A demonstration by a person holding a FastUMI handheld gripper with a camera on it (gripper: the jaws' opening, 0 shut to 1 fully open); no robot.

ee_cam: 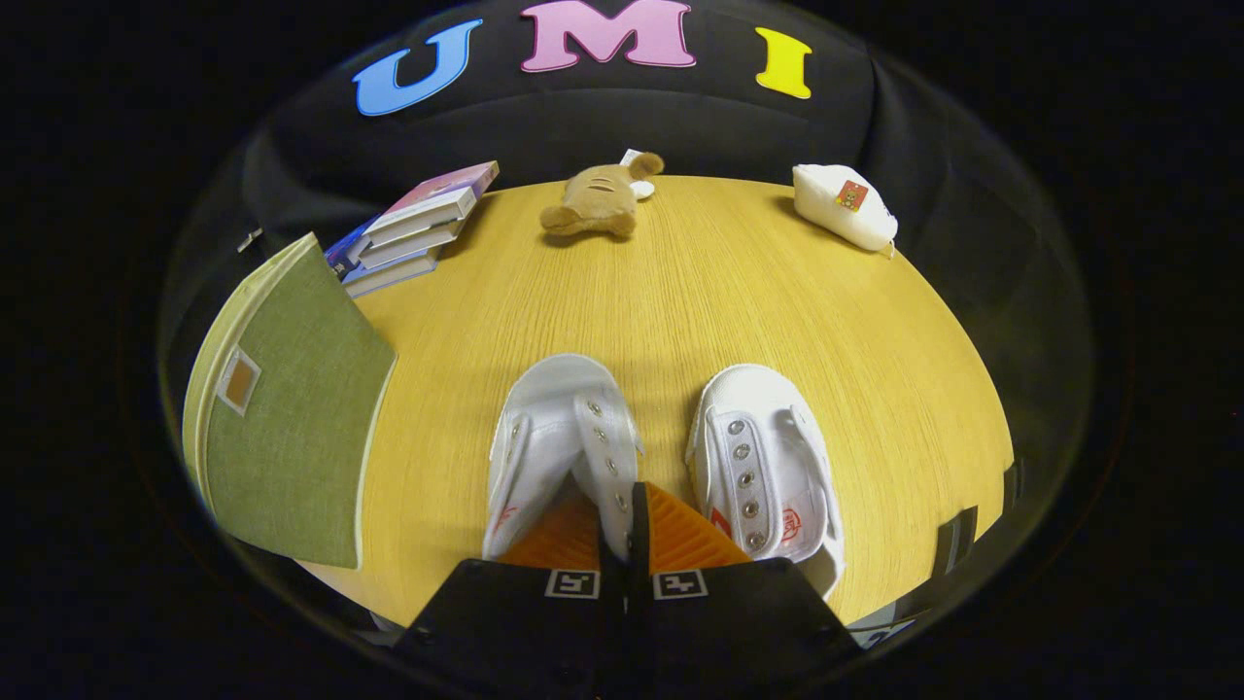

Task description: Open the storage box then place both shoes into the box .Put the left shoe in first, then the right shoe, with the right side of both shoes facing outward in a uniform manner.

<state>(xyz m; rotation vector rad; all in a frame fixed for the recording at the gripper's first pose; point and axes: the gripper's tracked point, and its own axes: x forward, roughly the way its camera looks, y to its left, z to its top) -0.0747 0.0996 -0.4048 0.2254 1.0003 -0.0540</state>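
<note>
My claw (626, 515) is clenched on the eyelet flap of the left white shoe (554, 428), low in the frame's centre on the yellow wooden table (719, 292), with the right white shoe (768, 457) just beside, the green storage box (292, 418) at left, and books (413, 228), a plush toy (598, 199) and a white pouch (844, 204) along the far edge.
</note>
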